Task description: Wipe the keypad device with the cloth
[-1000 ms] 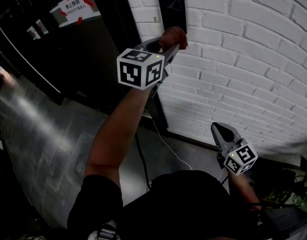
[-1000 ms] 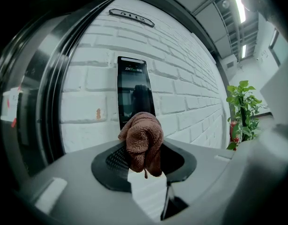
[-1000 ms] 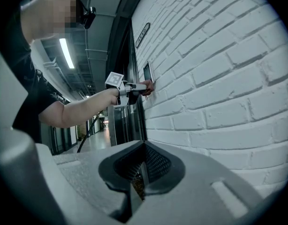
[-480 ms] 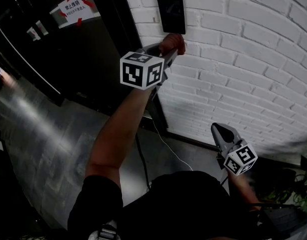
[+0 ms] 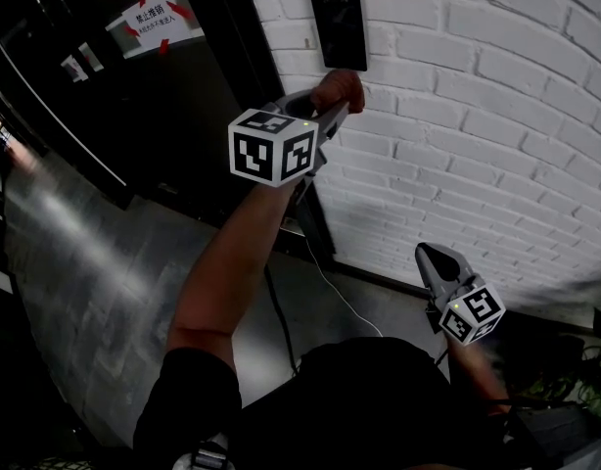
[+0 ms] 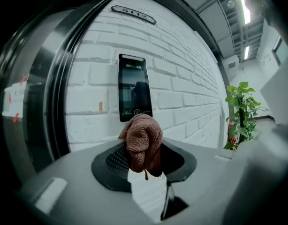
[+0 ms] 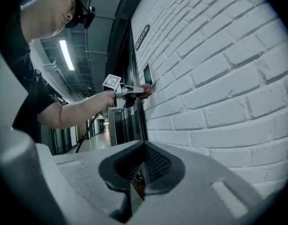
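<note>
- Left gripper (image 5: 334, 98): the jaws are clamped on the bunched brown cloth (image 6: 143, 142), which bulges out past the tips toward the brick wall (image 5: 477, 116).
- Keypad device (image 5: 340, 23): a dark upright panel fixed to the wall, at 12 o'clock in the head view, beside the dark door frame.
- Change: one second ago the cloth overlapped the lower edge of the device. The cloth has since moved down and now sits at 6 o'clock from the panel, just under that edge.
- The right gripper view confirms this position: the cloth is below the device and close to the wall. Contact with the bricks cannot be confirmed.
- Meaning, as a judgement: a downward stroke appears to have run off the bottom of the panel. Further wiping requires the cloth to be raised back onto the panel face.
- Right gripper (image 5: 427, 255): held low at 5 o'clock, well apart from the device, jaws drawn together with nothing between them. It takes no part in the wipe.
</note>
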A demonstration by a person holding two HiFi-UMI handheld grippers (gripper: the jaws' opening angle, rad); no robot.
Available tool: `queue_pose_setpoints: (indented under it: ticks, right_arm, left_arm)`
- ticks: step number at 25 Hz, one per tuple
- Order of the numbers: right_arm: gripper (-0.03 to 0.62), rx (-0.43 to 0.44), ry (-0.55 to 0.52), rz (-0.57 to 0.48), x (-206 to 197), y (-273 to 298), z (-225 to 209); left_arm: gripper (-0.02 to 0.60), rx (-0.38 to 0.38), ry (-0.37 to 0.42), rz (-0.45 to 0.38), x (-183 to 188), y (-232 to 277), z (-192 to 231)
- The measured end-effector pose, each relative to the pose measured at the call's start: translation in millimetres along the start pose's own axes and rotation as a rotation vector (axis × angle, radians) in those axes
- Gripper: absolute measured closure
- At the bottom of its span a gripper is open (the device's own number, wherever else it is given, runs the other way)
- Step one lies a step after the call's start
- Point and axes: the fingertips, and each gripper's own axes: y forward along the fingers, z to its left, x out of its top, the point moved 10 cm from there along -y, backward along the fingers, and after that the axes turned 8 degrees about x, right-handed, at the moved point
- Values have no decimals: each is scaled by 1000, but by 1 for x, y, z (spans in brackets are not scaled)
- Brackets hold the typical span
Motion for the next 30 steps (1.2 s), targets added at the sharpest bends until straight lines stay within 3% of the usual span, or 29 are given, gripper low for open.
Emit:
queue_pose_setpoints:
  ticks: [9, 16, 22, 30]
  right_arm:
    - [603, 2, -4, -3, 3, -2, -2]
    - [603, -17, 0, 6, 2, -12, -7]
    - [603, -37, -2, 5, 4, -13, -13]
    - [603, -48, 2, 3, 5, -12, -17]
  left_arm:
    - [420, 16, 40, -168, 70, -24, 4]
    - [420, 58, 45, -253, 117, -20, 23]
    - [422, 31, 77, -283, 144, -5, 14]
    - [422, 39, 97, -293, 144, 0, 17]
